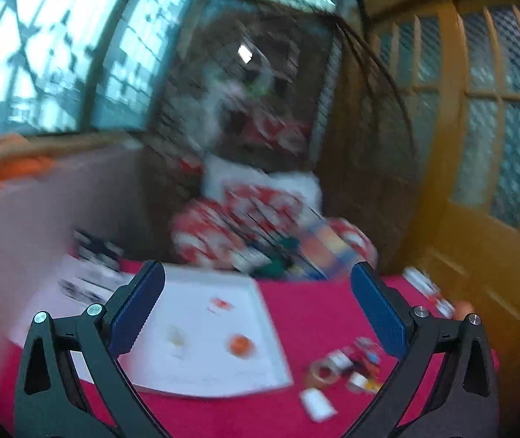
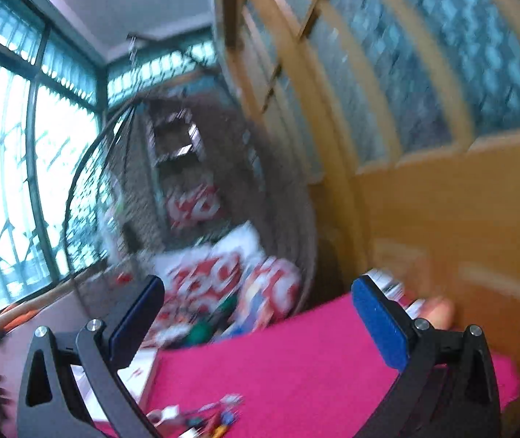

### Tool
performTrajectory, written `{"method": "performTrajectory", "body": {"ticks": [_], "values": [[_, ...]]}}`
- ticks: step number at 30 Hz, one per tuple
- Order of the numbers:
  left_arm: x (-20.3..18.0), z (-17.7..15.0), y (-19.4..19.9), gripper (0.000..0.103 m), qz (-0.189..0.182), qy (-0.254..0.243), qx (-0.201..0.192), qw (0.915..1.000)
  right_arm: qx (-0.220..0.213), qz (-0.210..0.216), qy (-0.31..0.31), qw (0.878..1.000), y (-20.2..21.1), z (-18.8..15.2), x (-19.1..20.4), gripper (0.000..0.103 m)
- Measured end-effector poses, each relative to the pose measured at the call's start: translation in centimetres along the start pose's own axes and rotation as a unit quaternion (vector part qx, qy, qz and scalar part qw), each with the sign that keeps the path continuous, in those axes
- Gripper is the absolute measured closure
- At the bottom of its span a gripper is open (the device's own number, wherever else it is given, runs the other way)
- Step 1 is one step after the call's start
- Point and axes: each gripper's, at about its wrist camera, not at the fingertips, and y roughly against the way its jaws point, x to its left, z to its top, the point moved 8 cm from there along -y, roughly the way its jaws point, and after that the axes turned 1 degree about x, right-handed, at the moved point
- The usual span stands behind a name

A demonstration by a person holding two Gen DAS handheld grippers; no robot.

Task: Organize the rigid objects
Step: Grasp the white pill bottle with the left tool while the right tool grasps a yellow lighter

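Everything's pretty smeared, so no label or writing can be read, not even on the red-and-white cushions point(image 1: 245, 219) at the far end. The left gripper point(image 1: 258, 306) is held with jaws spread wide, nothing between them; same for the right gripper point(image 2: 258, 319). The white tray point(image 1: 223, 365) is set on the pink desk point(image 1: 314, 314), a small orange piece point(image 1: 240, 345) inside. A loose pile of small objects point(image 1: 347, 365) is scattered right of it, orientation unclear. Bare desk is left in the middle.
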Motion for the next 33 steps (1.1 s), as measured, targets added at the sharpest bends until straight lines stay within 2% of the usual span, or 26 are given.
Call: {"method": "performTrajectory", "body": {"ticks": [3,5,6,8,10,12,14,17,19,20,22,23,25,27,28,29,30,31,32,33], "values": [[-3.1,-4.4,-4.8,0.000,-0.022,-0.025,0.063,0.9975,0.075,0.017,0.000,0.997,-3.9,-5.1,1.3,0.000],[-4.6,-7.6,-6.9,0.000,-0.036,-0.030,0.108,0.9930,0.135,0.024,0.014,0.990,-5.9,-9.0,1.8,0.000],[-5.2,-9.6,-7.9,0.000,-0.042,-0.030,0.134,0.9896,0.189,0.034,0.037,0.981,-7.6,-12.2,2.3,0.000],[-6.2,-13.8,-9.4,0.000,-0.049,-0.029,0.187,0.9807,0.256,0.042,0.093,0.961,-9.2,-17.3,2.8,0.000],[-7.0,-17.6,-10.5,0.000,-0.048,-0.031,0.235,0.9703,0.298,0.037,0.157,0.941,-9.9,-21.7,3.0,0.000],[-7.6,-20.0,-10.9,0.000,-0.046,-0.039,0.256,0.9648,0.338,0.047,0.203,0.918,-10.4,-25.4,3.1,0.000],[-8.3,-21.5,-11.6,0.000,-0.041,-0.048,0.274,0.9597,0.358,0.068,0.206,0.908,-10.6,-27.0,3.2,0.000],[-8.8,-22.3,-13.0,0.000,-0.042,-0.041,0.299,0.9526,0.362,0.081,0.202,0.906,-10.6,-27.6,3.4,0.002],[-9.4,-23.0,-13.8,0.000,-0.048,-0.041,0.312,0.9481,0.371,0.092,0.200,0.902,-10.9,-27.9,3.4,0.014],[-9.6,-23.2,-14.2,0.000,-0.047,-0.044,0.316,0.9465,0.379,0.100,0.201,0.898,-11.0,-28.1,3.4,0.017],[-10.3,-23.7,-14.8,0.003,-0.042,-0.059,0.321,0.9442,0.397,0.109,0.208,0.887,-11.8,-29.3,3.4,0.031],[-10.5,-23.8,-15.3,0.008,-0.039,-0.065,0.323,0.9435,0.404,0.114,0.213,0.882,-12.1,-29.9,3.6,0.034],[-10.8,-24.3,-16.0,0.011,-0.033,-0.073,0.328,0.9411,0.399,0.115,0.242,0.877,-11.9,-30.3,3.9,0.035],[-10.7,-24.8,-16.6,0.021,-0.029,-0.072,0.333,0.9395,0.399,0.115,0.261,0.871,-12.2,-30.5,4.3,0.035],[-10.6,-24.8,-16.7,0.026,-0.021,-0.078,0.327,0.9415,0.398,0.114,0.268,0.870,-12.3,-30.6,4.3,0.042],[-10.6,-24.9,-16.7,0.039,-0.017,-0.085,0.322,0.9429,0.396,0.112,0.278,0.868,-12.0,-30.6,4.3,0.047],[-10.5,-24.9,-16.7,0.045,-0.012,-0.095,0.317,0.9436,0.395,0.114,0.281,0.867,-12.0,-30.5,4.3,0.061],[-10.4,-24.9,-16.6,0.060,-0.011,-0.102,0.314,0.9439,0.396,0.118,0.280,0.867,-11.7,-30.4,4.3,0.076],[-10.2,-25.0,-16.5,0.067,-0.009,-0.107,0.311,0.9442,0.397,0.122,0.282,0.865,-11.3,-30.5,4.3,0.080],[-10.0,-25.0,-16.2,0.067,-0.013,-0.107,0.309,0.9450,0.396,0.123,0.287,0.863,-11.2,-30.7,4.4,0.080]]}}
